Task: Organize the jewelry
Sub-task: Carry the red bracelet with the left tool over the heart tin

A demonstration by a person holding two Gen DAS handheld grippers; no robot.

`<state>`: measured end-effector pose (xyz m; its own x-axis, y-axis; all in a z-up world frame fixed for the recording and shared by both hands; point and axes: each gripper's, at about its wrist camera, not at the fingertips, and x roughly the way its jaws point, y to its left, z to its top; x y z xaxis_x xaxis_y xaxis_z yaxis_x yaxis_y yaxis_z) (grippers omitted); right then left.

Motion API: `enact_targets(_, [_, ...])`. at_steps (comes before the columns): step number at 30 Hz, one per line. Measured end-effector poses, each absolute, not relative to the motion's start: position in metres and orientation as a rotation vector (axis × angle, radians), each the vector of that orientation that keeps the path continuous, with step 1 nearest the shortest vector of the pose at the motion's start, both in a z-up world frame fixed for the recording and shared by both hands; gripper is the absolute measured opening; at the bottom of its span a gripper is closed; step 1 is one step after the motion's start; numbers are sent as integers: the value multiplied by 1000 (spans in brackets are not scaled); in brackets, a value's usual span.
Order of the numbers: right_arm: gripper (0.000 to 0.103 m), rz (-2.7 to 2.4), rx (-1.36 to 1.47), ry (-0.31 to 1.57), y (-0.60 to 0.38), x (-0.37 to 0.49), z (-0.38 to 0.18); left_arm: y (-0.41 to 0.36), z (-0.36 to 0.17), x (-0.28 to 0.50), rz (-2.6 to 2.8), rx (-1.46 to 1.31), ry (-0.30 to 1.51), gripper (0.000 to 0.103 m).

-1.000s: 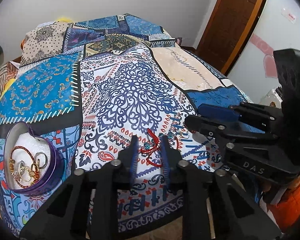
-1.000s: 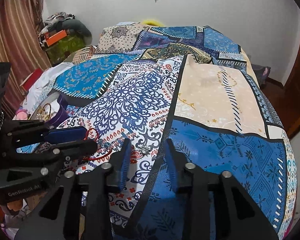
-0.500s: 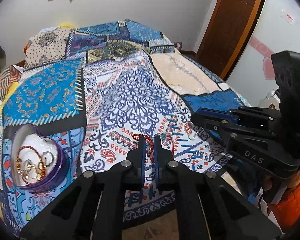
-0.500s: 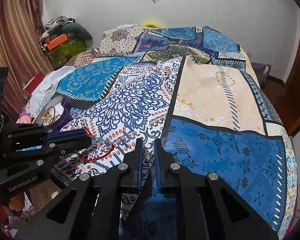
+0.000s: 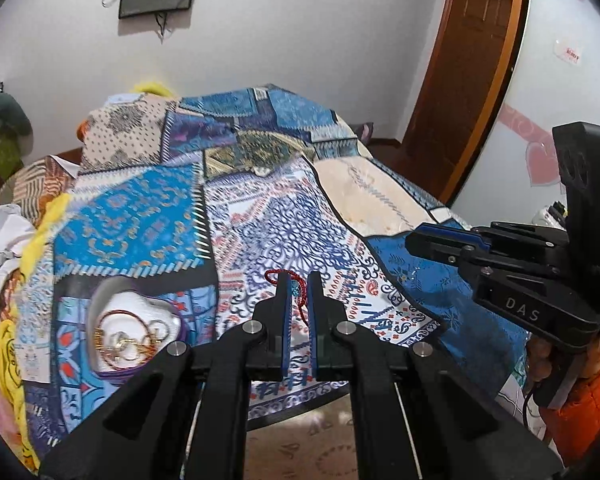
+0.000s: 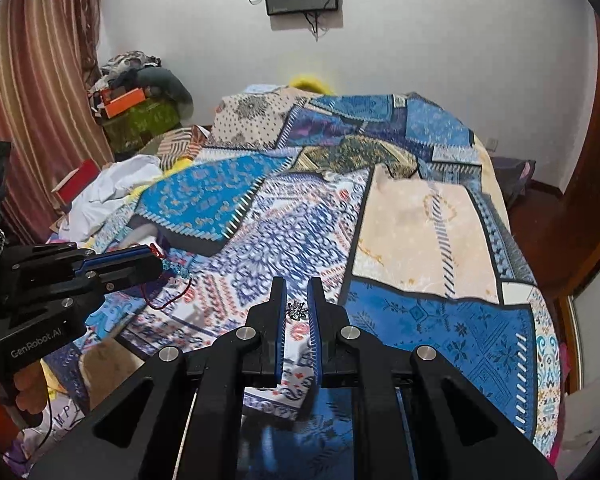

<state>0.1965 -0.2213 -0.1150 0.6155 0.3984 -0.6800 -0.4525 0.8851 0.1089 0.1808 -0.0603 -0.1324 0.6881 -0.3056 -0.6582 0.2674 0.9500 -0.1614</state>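
Note:
My left gripper (image 5: 299, 280) is shut on a red cord bracelet (image 5: 296, 292) with turquoise beads and holds it lifted above the patterned bedspread; the cord dangles from it in the right wrist view (image 6: 168, 280). My right gripper (image 6: 297, 286) is shut on a small silver flower-shaped ring (image 6: 297, 311), also lifted. It shows at the right in the left wrist view (image 5: 416, 240). A purple heart-shaped box (image 5: 134, 328) with a white lining holds several gold and red bangles, left of my left gripper.
The patchwork bedspread (image 5: 260, 208) covers the whole bed; its front edge drops to the floor just under the grippers. White cloth and clutter (image 6: 108, 188) lie at the bed's left side. A wooden door (image 5: 472, 80) stands at the right.
Both grippers closed, the left on the red bracelet and the right on the silver ring, then lifted them off the bedspread. The views tilted upward.

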Motion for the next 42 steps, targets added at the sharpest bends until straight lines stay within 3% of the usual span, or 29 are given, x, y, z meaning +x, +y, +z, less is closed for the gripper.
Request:
enact_targets(19, [9, 611, -113, 648, -147, 171, -73, 20, -101, 145, -190, -108, 640, 6])
enact_targets(42, [9, 759, -160, 734, -58, 191, -107, 78, -135, 160, -113, -178, 693, 6])
